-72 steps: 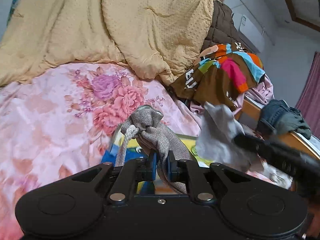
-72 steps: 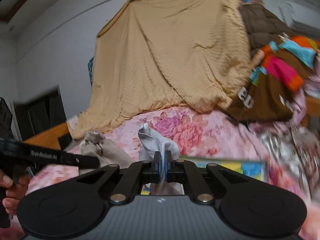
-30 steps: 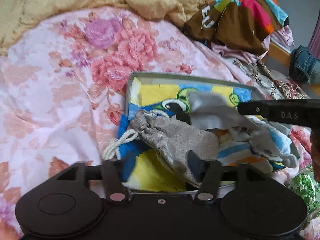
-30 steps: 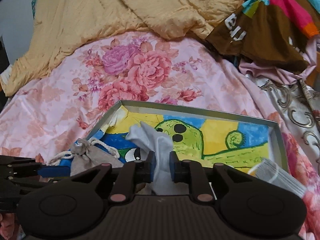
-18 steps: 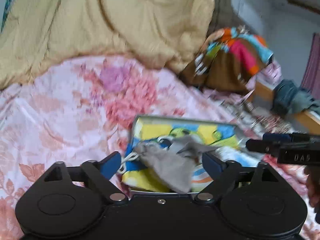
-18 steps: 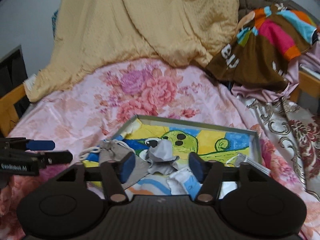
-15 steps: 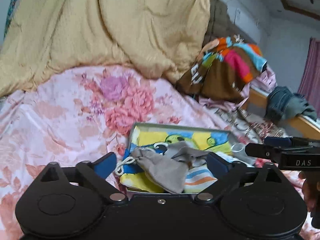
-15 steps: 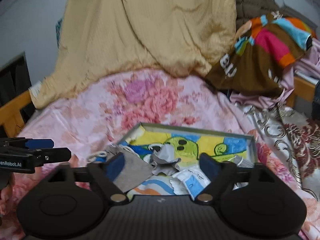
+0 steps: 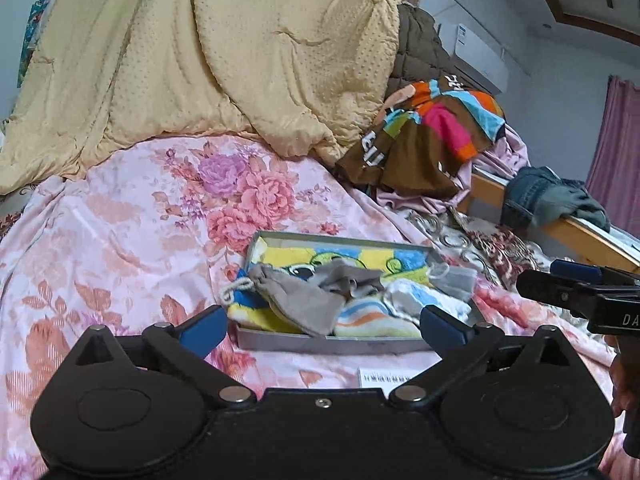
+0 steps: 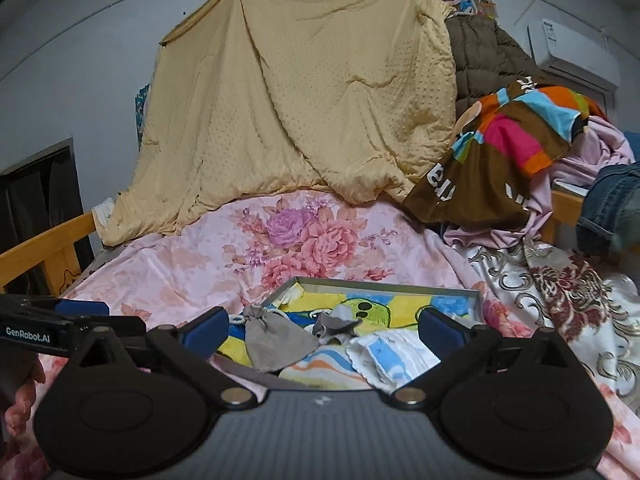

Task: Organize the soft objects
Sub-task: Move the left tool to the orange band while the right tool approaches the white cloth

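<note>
The grey drawstring pouch (image 9: pixel 298 304) lies in the shallow cartoon-printed box (image 9: pixel 332 345), towards its left edge, cord trailing over the rim; a crumpled grey cloth (image 9: pixel 344 278) rests just beside it, probably overlapping. Both sit loose because nothing grips them: the left gripper (image 9: pixel 322 326) and right gripper (image 10: pixel 323 329) have just spread their jaws wide, empty, apart from the box. The box rests on the floral bedspread (image 9: pixel 132 240), near its front edge.

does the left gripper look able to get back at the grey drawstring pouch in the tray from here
Probably yes. The left gripper has its jaws wide open and empty, and the grey drawstring pouch lies uncovered at the near left of the tray, straight ahead with nothing between them.
</note>
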Demonstrator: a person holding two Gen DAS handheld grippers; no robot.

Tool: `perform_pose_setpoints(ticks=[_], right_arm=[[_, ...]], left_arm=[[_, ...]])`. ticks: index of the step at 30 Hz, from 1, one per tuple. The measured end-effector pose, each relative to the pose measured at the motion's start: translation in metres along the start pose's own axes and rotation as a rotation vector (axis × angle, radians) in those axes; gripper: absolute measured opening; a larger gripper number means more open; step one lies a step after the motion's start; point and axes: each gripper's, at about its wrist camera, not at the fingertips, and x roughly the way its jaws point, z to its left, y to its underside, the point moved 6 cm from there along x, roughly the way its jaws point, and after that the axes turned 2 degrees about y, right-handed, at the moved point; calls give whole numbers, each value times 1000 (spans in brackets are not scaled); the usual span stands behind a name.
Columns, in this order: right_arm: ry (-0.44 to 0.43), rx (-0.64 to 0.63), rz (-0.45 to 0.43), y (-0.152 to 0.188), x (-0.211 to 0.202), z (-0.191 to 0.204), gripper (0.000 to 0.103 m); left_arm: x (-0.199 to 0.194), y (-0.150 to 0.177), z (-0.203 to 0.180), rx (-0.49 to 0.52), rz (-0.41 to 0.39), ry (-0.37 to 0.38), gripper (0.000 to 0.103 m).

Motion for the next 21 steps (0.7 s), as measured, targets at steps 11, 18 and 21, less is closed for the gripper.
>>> perform_pose_setpoints(ticks=[11,18,21], right_arm=[[0,-45,55,48,-44,7,103],[-24,-84,181,80,-56,15,103],[-54,-100,224,94,-59,20,103]], left_arm=[[-31,48,11,-43,78,-17,102],[-41,73,1,5,126,14,102],[-41,85,-5,35,164,41,102]])
